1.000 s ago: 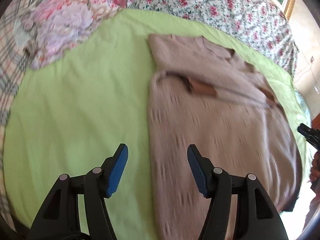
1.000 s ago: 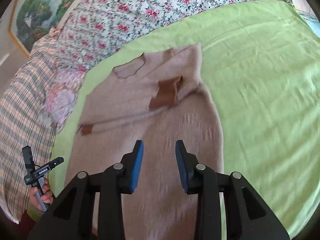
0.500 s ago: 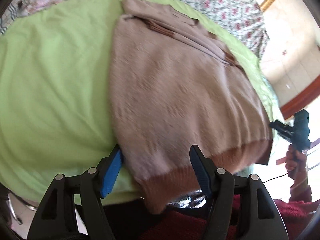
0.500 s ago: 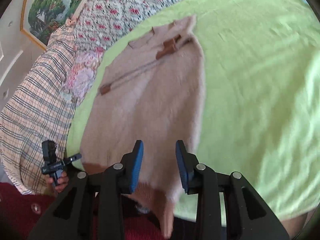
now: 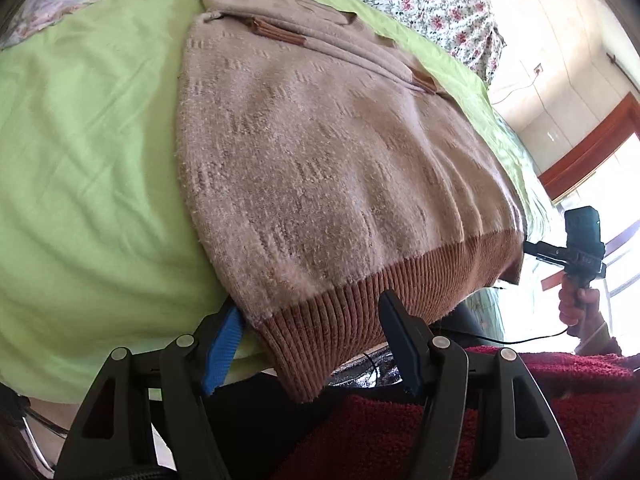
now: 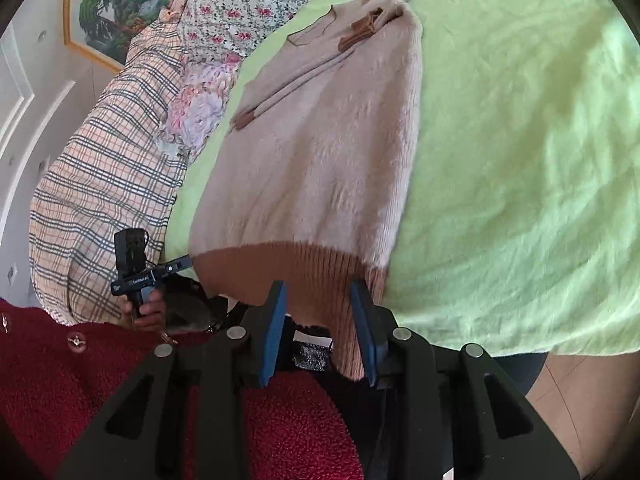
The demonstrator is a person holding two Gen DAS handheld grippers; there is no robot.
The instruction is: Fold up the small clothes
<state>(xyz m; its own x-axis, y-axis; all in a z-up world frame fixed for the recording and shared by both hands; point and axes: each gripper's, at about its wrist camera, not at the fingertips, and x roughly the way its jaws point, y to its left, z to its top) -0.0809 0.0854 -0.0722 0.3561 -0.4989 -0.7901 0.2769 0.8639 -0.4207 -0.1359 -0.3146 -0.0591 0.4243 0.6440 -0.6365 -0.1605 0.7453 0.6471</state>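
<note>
A beige knit sweater (image 5: pixel 320 152) with a brown ribbed hem (image 5: pixel 360 304) lies on a green sheet (image 5: pixel 88 152), sleeves folded across the chest. The hem hangs over the bed's near edge. My left gripper (image 5: pixel 312 340) is open with the hem's left corner between its fingers. In the right wrist view the sweater (image 6: pixel 320 140) lies the same way, and my right gripper (image 6: pixel 318 328) is open with the hem's right corner (image 6: pixel 352 300) between its blue pads. Neither gripper has closed on the cloth.
A floral quilt (image 6: pixel 240 4) and a plaid blanket (image 6: pixel 104 168) lie at the head and far side of the bed. A red fleece garment (image 5: pixel 520 400) sits below both grippers. Each wrist view shows the other hand-held gripper (image 5: pixel 576 248) beside the bed.
Both grippers have pulled back from over the sweater's body to the near bed edge. Each now brackets a corner of the brown hem, jaws still open.
</note>
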